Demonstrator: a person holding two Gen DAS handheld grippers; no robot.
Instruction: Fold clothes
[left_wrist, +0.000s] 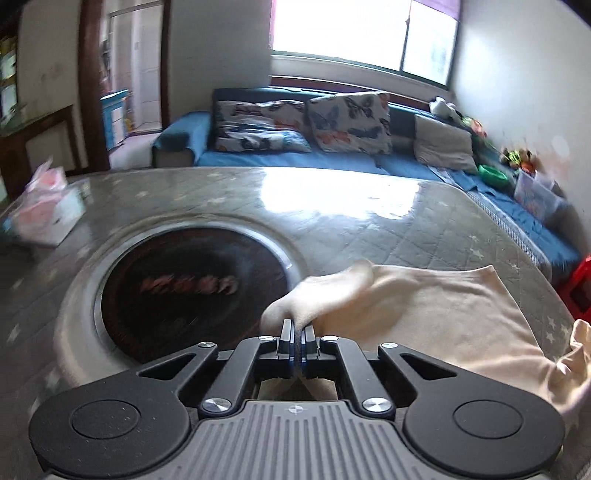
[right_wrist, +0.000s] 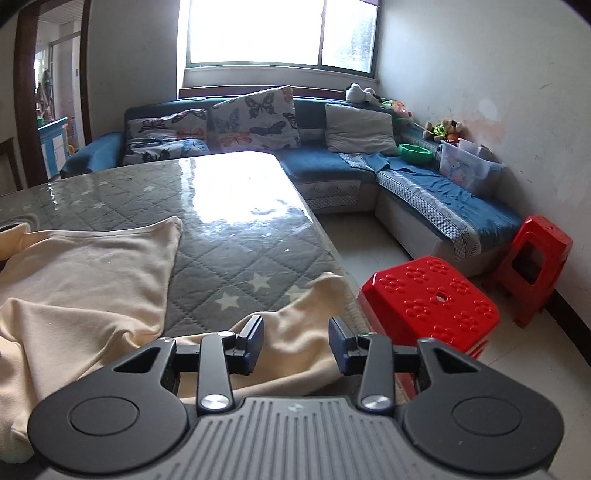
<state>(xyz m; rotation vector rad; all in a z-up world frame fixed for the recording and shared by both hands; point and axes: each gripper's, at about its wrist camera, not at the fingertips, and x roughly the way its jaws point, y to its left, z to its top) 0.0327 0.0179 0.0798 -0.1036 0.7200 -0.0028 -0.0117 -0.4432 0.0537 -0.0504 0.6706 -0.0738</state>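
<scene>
A: The fingers (left_wrist: 286, 334) of the left gripper (left_wrist: 296, 334) were pressed together on a bunched fold of the cream garment (left_wrist: 436, 310), lifted above the quilted table (left_wrist: 332, 221).

B: And the right gripper (right_wrist: 296, 341)?

A: Its fingers stood apart, low over the garment's edge near the table's corner, gripping nothing.

B: Anything unclear?

A: The left view was motion-blurred; the dark round inset (left_wrist: 192, 284) held a smeared pink shape I couldn't identify.

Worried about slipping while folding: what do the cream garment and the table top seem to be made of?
The cream garment looks like soft matte knit cloth; it drapes in loose folds. The table top seems to be quilted grey star-print fabric under a clear glossy sheet, probably plastic or glass, since it mirrors the window glare.
</scene>
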